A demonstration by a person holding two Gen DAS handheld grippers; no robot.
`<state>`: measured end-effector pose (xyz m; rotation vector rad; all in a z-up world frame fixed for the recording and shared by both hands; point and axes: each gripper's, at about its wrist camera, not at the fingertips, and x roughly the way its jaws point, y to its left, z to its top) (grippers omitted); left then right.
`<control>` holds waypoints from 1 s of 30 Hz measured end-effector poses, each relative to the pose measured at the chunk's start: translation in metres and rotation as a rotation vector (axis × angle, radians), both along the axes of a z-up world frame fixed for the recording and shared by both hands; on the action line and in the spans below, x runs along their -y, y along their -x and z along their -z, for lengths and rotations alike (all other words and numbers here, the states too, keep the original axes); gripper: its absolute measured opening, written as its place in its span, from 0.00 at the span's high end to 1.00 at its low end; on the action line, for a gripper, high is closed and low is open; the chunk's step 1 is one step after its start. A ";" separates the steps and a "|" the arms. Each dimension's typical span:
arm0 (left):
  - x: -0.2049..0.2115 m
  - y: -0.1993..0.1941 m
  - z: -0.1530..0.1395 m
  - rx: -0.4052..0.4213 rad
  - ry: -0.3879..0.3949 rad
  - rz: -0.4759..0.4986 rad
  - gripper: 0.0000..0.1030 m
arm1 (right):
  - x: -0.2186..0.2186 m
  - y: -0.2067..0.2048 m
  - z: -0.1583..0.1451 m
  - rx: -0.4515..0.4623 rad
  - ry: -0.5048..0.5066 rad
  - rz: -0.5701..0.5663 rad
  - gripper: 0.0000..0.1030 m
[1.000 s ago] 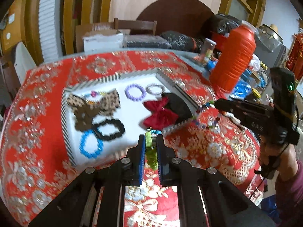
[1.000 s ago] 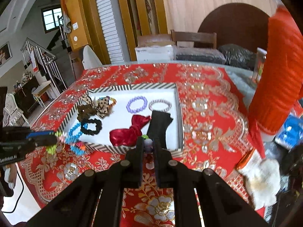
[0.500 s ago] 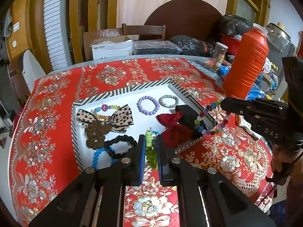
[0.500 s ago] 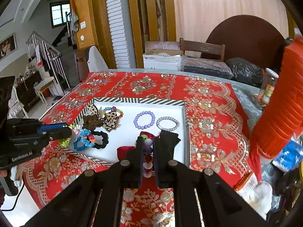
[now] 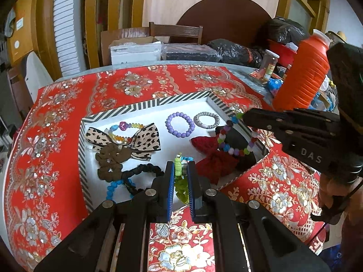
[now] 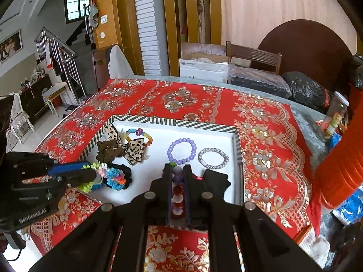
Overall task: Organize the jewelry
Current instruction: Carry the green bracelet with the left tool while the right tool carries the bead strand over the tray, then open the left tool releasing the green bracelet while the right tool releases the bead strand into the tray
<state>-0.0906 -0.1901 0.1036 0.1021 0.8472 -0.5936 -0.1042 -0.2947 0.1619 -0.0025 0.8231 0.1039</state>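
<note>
Hanging from the right gripper (image 5: pixel 244 116), jaws pinching it, the multicolour bead bracelet (image 5: pixel 236 139) droops limp and light above the tray (image 5: pixel 158 103); left gripper (image 5: pixel 181 172) jaws pinch a green bracelet (image 5: pixel 180 181), similarly soft.

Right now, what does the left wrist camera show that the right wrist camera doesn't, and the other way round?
Only the left wrist view shows the right gripper from outside, with the multicolored bead bracelet dangling as a full loop above the red bow.

Only the right wrist view shows the left gripper from outside, holding its colorful elastic bracelet, plus the staircase.

Both show the striped tray, purple bead bracelet, silver bracelet and leopard bow.
</note>
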 end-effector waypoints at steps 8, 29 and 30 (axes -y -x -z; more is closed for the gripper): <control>0.007 -0.017 0.019 -0.059 0.053 -0.014 0.90 | -0.009 -0.033 0.016 -0.050 0.010 -0.017 0.91; -0.005 -0.038 0.062 -0.158 0.061 -0.084 0.90 | -0.016 -0.114 0.088 -0.202 -0.114 0.060 0.91; -0.004 -0.038 0.062 -0.158 0.060 -0.083 0.90 | -0.016 -0.116 0.091 -0.205 -0.115 0.059 0.91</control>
